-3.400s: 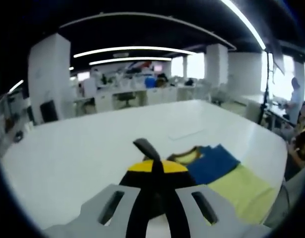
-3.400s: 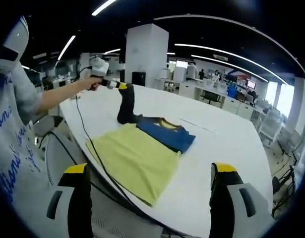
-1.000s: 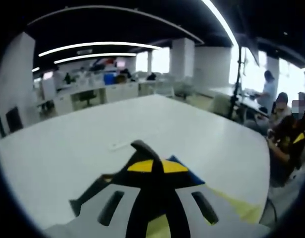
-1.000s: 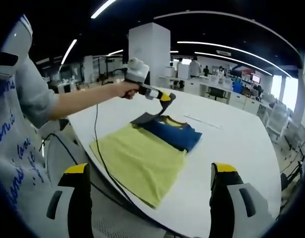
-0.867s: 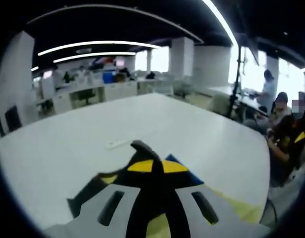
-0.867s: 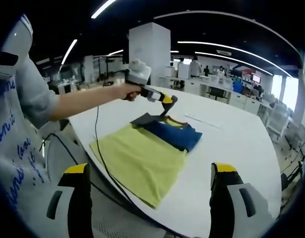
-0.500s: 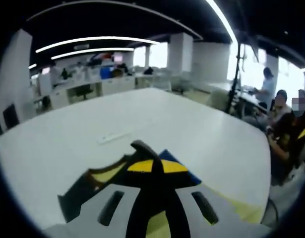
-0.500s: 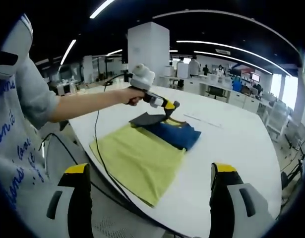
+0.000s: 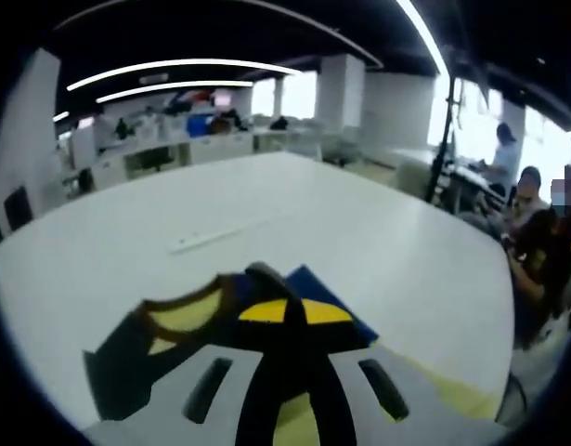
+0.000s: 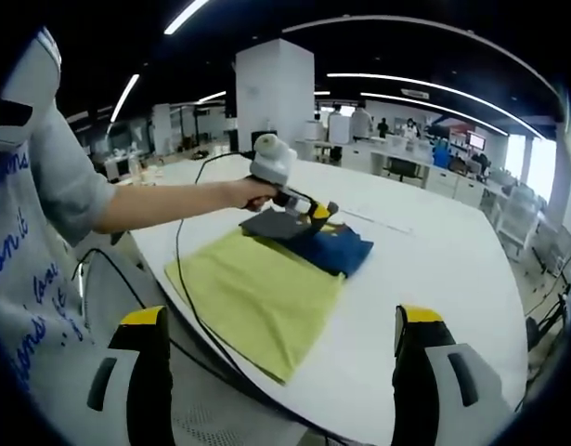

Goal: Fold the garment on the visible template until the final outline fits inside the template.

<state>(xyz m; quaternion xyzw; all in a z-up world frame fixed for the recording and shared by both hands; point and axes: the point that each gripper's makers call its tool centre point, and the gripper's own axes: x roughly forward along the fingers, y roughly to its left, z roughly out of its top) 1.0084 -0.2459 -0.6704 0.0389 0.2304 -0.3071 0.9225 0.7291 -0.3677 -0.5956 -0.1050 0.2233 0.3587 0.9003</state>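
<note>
Garment [image 10: 266, 279] lies on the table [image 10: 434, 269], near its edge. Left gripper [image 10: 317, 212], jaws clamped on the dark sleeve [image 10: 271, 224], carries it over the blue part, likely folding inward. Right gripper [image 10: 276, 372] hangs off the table, jaws apart.

Bright ceiling strip lights [image 9: 178, 67] w/ window glare, left gripper view soft/blurred, heavy fisheye bend at edges.
</note>
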